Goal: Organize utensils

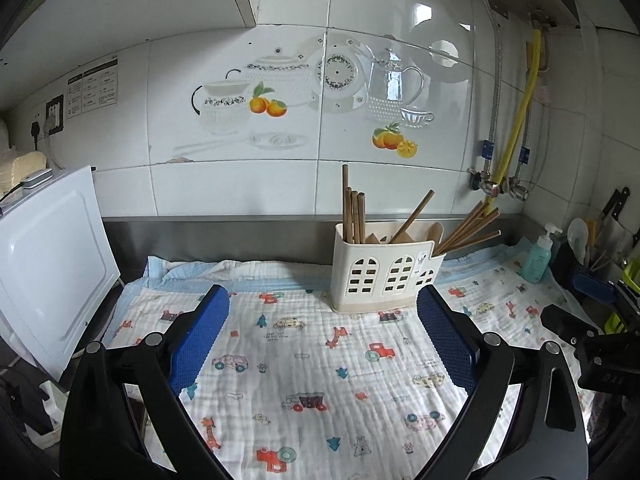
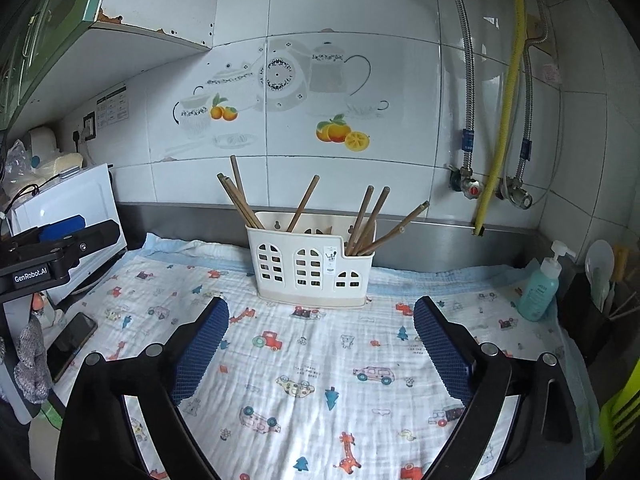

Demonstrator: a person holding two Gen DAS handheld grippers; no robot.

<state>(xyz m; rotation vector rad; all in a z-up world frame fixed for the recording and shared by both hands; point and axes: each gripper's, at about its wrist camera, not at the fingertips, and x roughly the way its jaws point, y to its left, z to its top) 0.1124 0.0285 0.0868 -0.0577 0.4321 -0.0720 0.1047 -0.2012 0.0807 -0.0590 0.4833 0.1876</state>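
A cream plastic utensil holder (image 1: 384, 278) with arched cut-outs stands on a printed cloth (image 1: 304, 364) near the back wall. Several brown wooden chopsticks (image 1: 354, 214) stand in its compartments; some lean out to the right (image 1: 468, 230). My left gripper (image 1: 322, 320) is open and empty, in front of the holder. The holder also shows in the right wrist view (image 2: 310, 266), with chopsticks (image 2: 240, 200) in it. My right gripper (image 2: 320, 328) is open and empty above the cloth (image 2: 320, 392), in front of the holder. The left gripper (image 2: 60, 240) shows at that view's left edge.
A white appliance (image 1: 48, 272) stands at the left. A teal soap pump bottle (image 2: 540, 288) and a dark rack with kitchen tools (image 2: 596, 280) stand at the right. A phone (image 2: 72, 344) lies at the cloth's left edge. Pipes and valves (image 2: 472, 188) run down the tiled wall.
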